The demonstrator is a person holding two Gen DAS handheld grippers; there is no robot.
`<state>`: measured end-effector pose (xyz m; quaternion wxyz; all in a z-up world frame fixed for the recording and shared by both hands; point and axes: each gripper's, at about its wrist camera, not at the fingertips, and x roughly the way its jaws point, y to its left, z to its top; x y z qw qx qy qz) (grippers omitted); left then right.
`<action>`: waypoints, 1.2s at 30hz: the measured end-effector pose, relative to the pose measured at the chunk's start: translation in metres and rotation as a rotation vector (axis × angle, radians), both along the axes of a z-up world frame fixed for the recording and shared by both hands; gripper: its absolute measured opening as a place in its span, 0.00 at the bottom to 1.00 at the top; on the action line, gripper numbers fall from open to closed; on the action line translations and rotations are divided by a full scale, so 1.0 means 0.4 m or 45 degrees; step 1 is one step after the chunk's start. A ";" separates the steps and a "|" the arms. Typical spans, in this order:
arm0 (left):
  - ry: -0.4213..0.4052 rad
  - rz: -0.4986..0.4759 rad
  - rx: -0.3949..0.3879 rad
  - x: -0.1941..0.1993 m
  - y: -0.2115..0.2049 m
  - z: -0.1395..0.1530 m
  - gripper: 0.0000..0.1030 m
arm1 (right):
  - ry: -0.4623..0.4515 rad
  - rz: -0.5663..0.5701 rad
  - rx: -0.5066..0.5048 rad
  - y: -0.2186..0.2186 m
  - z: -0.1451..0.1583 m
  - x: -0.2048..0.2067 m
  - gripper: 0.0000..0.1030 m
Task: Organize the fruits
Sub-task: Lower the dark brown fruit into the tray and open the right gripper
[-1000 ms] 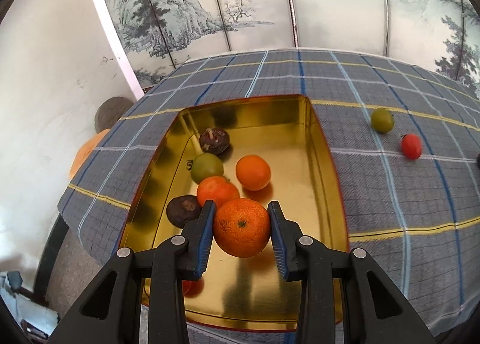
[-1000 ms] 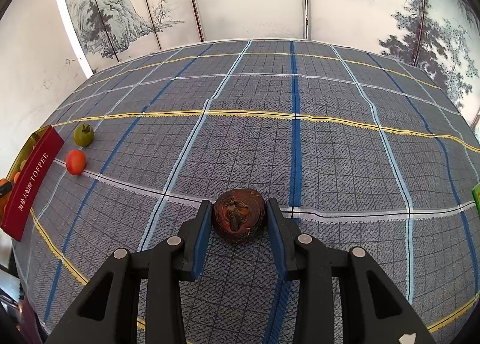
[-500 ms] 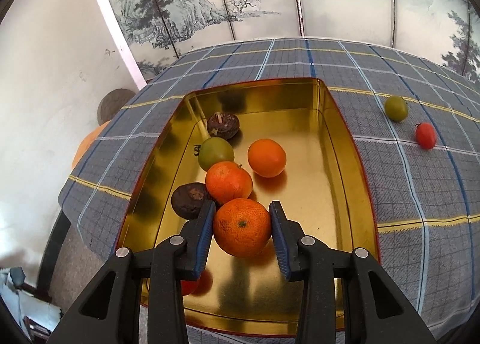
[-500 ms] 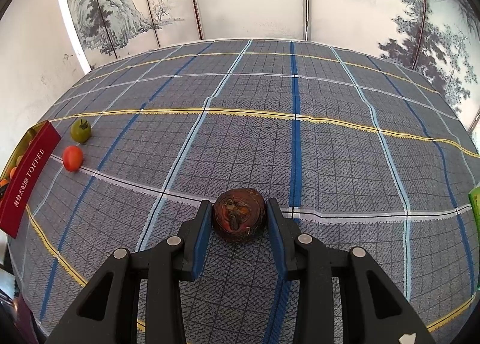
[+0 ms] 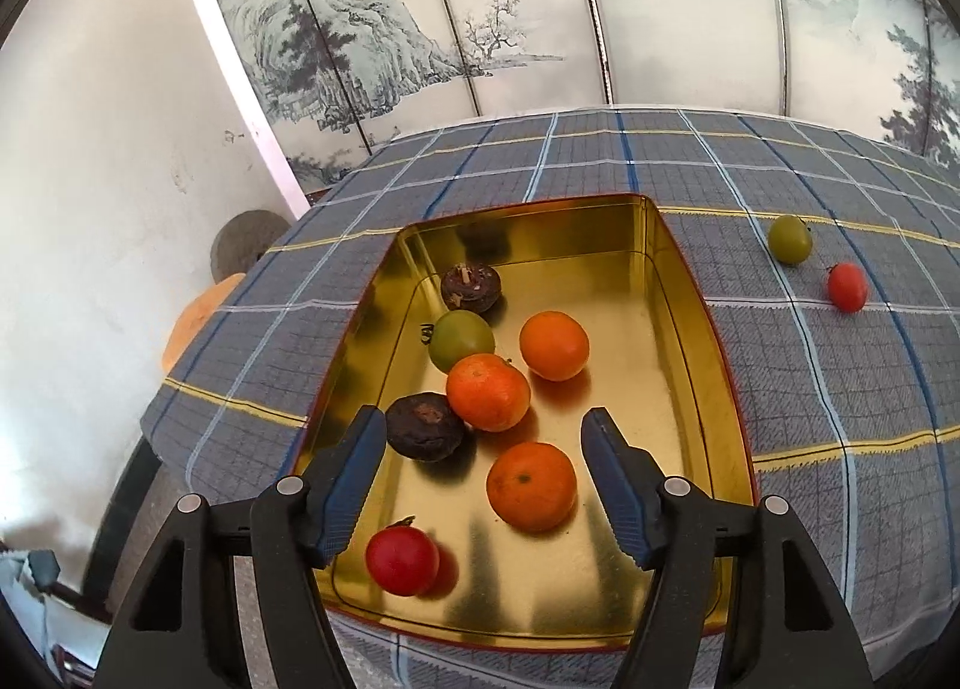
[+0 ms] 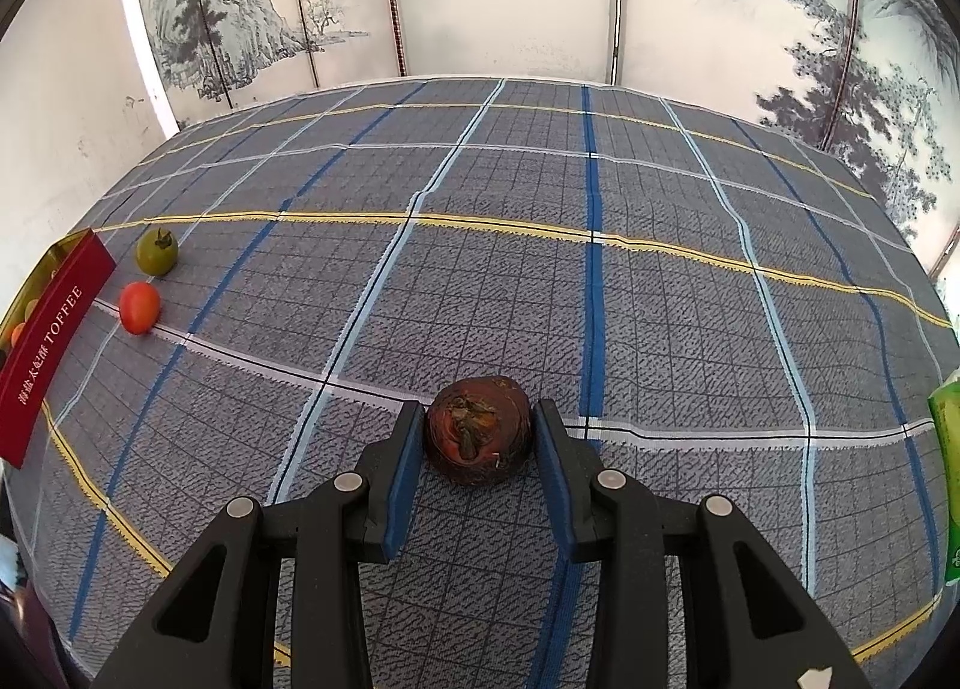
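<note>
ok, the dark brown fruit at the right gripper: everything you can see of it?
The dark brown fruit is round and somewhat squat, reddish-brown with a rough, dull skin and a dried stem scar facing the camera. It sits between the blue pads of the right gripper, which press its two sides. Below it is the checked tablecloth; whether it rests on the cloth or is just lifted cannot be told. Nothing else touches it.

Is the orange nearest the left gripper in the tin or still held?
In the tin. The orange rests on the gold tin floor; the left gripper is opening, pads clear on both sides.
</note>
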<state>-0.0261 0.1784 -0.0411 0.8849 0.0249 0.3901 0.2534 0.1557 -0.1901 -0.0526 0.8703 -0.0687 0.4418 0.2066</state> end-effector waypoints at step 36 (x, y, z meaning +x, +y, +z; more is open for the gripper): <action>-0.088 0.042 -0.058 -0.130 0.062 0.073 0.70 | -0.027 0.557 0.284 0.476 0.177 -0.258 0.32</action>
